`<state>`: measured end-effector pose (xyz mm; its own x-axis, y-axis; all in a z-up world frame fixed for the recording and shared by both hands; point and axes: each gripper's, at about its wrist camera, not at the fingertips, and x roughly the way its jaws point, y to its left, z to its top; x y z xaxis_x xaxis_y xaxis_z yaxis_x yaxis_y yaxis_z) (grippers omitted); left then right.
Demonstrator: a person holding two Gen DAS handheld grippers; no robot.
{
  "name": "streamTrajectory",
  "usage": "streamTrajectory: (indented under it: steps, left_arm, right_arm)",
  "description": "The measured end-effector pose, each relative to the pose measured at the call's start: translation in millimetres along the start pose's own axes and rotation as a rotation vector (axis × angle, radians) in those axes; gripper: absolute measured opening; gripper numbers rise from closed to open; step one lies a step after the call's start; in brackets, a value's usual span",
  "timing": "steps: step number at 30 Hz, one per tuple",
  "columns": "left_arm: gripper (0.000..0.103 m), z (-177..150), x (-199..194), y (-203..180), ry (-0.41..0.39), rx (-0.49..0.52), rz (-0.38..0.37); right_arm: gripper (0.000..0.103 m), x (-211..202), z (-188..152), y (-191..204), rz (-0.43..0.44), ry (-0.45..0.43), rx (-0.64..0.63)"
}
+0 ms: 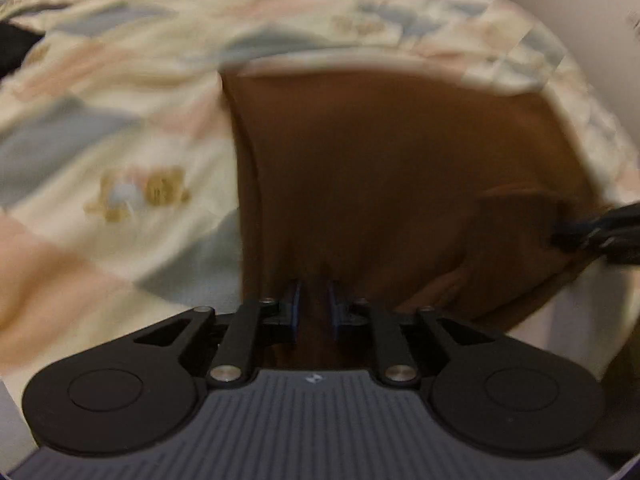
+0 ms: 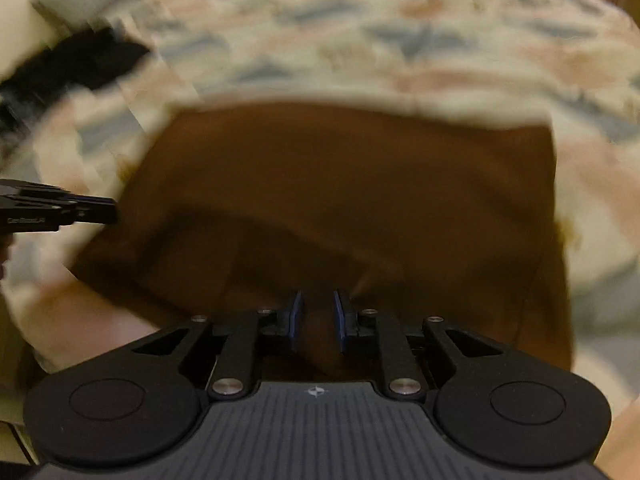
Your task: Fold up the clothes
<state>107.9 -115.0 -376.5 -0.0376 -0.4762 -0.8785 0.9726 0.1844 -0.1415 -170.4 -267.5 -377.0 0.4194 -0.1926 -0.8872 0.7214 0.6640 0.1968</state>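
Both views are dim and warm-toned, with soft, even light and no glare. Heavy motion blur smears the patterned bedspread [image 1: 120, 128] and the brown garment [image 1: 380, 184]; only the gripper bodies nearest the lens stay sharp. Fisheye curvature bends the bedspread around the garment, and blocky smearing appears toward the corners.

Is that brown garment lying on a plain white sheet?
No, the brown garment lies on a patterned quilt with cream, pink and blue-grey patches and a bear motif.
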Motion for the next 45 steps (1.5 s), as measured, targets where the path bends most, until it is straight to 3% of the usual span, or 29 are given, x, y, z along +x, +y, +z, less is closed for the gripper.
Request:
streamTrajectory:
  steps: [4, 7, 9, 12, 14, 19, 23, 26, 30, 34, 41, 45]
  left_arm:
    - [0.013, 12, -36, -7, -0.088, -0.063, 0.037]
    - [0.013, 12, -57, -10, -0.141, -0.112, 0.034]
    - [0.014, 10, -46, -14, -0.102, -0.113, 0.078]
    - [0.016, 3, -10, -20, 0.011, -0.15, 0.181]
    - [0.016, 4, -14, -31, -0.001, -0.202, 0.249]
    - [0.015, 14, -60, -94, -0.059, -0.32, 0.437]
    - [0.017, 21, -65, -186, -0.057, -0.316, 0.499]
    - [0.022, 20, -47, -250, -0.034, -0.302, 0.506]
    - [0.028, 17, -10, -307, -0.001, -0.261, 0.495]
    - [0.031, 13, 20, -351, 0.026, -0.137, 0.564]
    - [0.038, -4, 47, -395, 0.037, -0.023, 0.719]
    - [0.047, -10, 58, -416, 0.023, 0.095, 0.776]
  right_arm:
    - [0.012, -18, 8, 3, -0.011, -0.004, -0.035]
    - [0.019, -43, 16, 3, -0.023, -0.02, -0.101]
    - [0.019, -53, 18, -5, -0.014, -0.007, -0.144]
    - [0.025, -51, 24, -25, 0.07, 0.037, -0.22]
    - [0.022, -49, 28, -39, 0.126, 0.066, -0.27]
    - [0.022, -44, 37, -72, 0.266, 0.14, -0.394]
    - [0.029, -61, 53, -111, 0.344, 0.126, -0.55]
    - [0.045, -78, 48, -136, 0.327, 0.066, -0.881]
    - [0.048, -87, 21, -160, 0.317, -0.033, -1.347]
    - [0.059, -79, -14, -170, 0.378, -0.196, -1.721]
    - [0.076, -54, -51, -186, 0.464, -0.553, -2.132]
    - [0.071, -37, -59, -183, 0.502, -0.699, -2.243]
